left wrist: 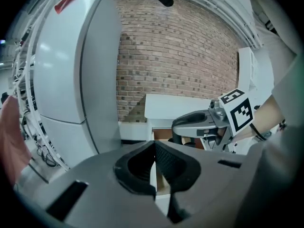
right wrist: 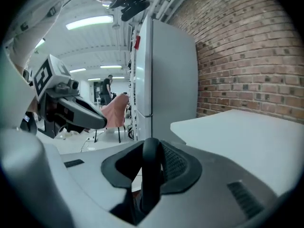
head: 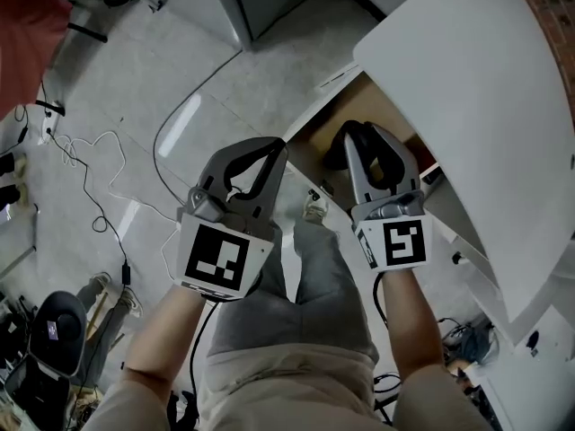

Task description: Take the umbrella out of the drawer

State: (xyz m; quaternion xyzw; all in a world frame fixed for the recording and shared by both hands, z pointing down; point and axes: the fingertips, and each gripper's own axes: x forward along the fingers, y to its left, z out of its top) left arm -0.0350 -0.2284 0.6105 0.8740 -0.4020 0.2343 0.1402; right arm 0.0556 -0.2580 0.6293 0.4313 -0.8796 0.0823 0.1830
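The white desk top (head: 485, 106) is the biggest thing here, and also the biggest danger. Its curved edge reaches over the open drawer (head: 386, 110), and the right gripper (head: 367, 142) works just beside that edge. I think a lift straight up may knock the gripper or its load against the rim, and such a knock can twist the load out of the pads.

The grey floor (head: 180, 79) on the left side is wide and free, with only thin cables (head: 90, 164) lying well apart from the feet. The safe way, in my opinion, is toward the person and to the left, away from the desk. A tall white cabinet (left wrist: 71, 70) stands at the brick wall (left wrist: 175, 56), well apart from both hands.

The drawer is pulled out under the desk and its brown inside shows. The right gripper is closed on the umbrella (right wrist: 151, 175), a black rounded bar that stands upright between its pads. The umbrella is over the drawer opening. I cannot tell if its lower end is already clear of the drawer wall; if not, it can catch there. The grip seems to be on a narrow part, so the umbrella may swing or slide.

The left gripper (head: 274, 146) hangs near, over the person's legs (head: 314, 268), with its jaws together and nothing between them. It should keep out of the way of the lift.
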